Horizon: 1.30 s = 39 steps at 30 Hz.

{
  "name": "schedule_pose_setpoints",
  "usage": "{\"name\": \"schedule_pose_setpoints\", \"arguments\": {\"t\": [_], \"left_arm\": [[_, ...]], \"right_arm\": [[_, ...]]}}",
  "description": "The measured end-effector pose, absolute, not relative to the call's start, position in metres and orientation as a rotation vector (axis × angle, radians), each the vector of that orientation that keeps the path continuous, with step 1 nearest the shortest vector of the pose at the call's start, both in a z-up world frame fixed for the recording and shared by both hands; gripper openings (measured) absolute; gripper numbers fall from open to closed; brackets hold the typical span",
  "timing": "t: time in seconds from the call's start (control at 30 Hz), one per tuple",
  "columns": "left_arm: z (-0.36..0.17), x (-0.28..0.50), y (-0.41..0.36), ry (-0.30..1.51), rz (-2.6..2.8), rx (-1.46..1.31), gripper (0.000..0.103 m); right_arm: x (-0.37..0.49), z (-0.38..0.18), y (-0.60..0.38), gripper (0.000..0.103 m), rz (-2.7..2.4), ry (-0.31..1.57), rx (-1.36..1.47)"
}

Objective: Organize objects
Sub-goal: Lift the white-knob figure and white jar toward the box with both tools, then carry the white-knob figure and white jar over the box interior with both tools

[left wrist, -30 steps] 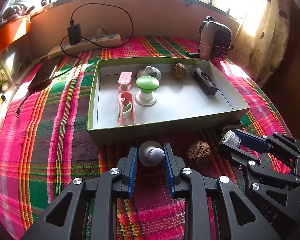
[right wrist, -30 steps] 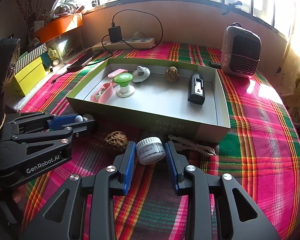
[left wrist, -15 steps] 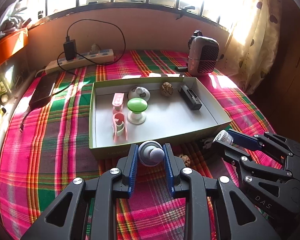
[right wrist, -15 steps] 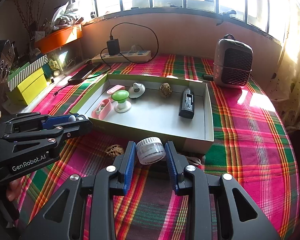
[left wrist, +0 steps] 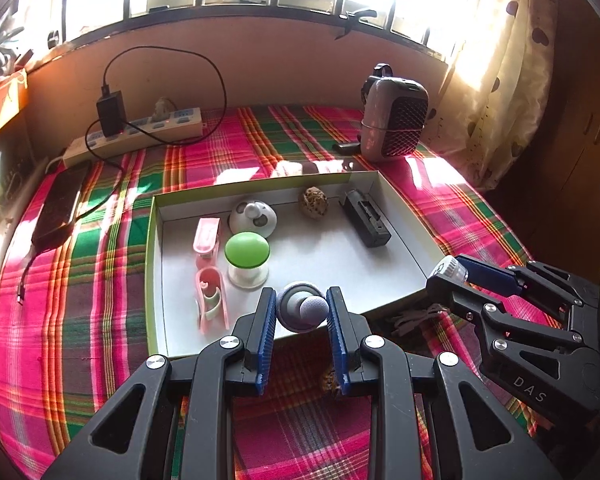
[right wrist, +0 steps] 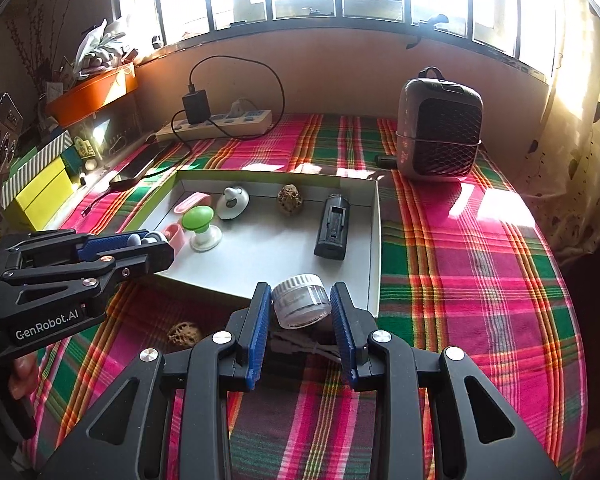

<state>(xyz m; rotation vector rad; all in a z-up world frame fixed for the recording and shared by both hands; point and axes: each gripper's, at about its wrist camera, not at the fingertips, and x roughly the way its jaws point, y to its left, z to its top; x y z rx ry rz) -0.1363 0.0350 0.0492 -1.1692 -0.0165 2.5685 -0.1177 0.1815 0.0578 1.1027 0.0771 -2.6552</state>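
left wrist view: left tool (left wrist: 301, 309) clamped on a grey knob (left wrist: 300, 307); right tool (right wrist: 301, 307) clamped on a clear jar (right wrist: 301, 306), both over the tray's (right wrist: 374, 240) near edge.

A plaid cloth (right wrist: 480, 280) in pink, green and red covers the surface. At the far side, by the wall, lies a white power strip (right wrist: 220, 122) with a black charger (right wrist: 196, 106) plugged in; its cable makes a loop on the wall. A dark phone (left wrist: 60, 204) lies at the left. A small grey heater (right wrist: 440, 136) stands upright at the far right. At the far left an orange tray (right wrist: 92, 92) sits above a yellow box (right wrist: 44, 196). A spotted curtain (left wrist: 500, 60) hangs at the right.
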Motion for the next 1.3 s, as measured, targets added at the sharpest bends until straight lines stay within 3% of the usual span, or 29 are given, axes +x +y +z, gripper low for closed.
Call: {"name": "schedule_pose_setpoints", "arguments": {"t": [0.8,1.3], "left_arm": [[0.019,-0.217,0.075,0.107,2.466,-1.268,0.023],[0.009,-0.228,0.091,0.181,2.433,-1.288,0.023]], "right_arm": [[-0.182,0.027,0.174,0.032,-2.58,0.182,1.271],[-0.189,0.022,0.172,0.032,-2.582,0.266,1.283]]}}
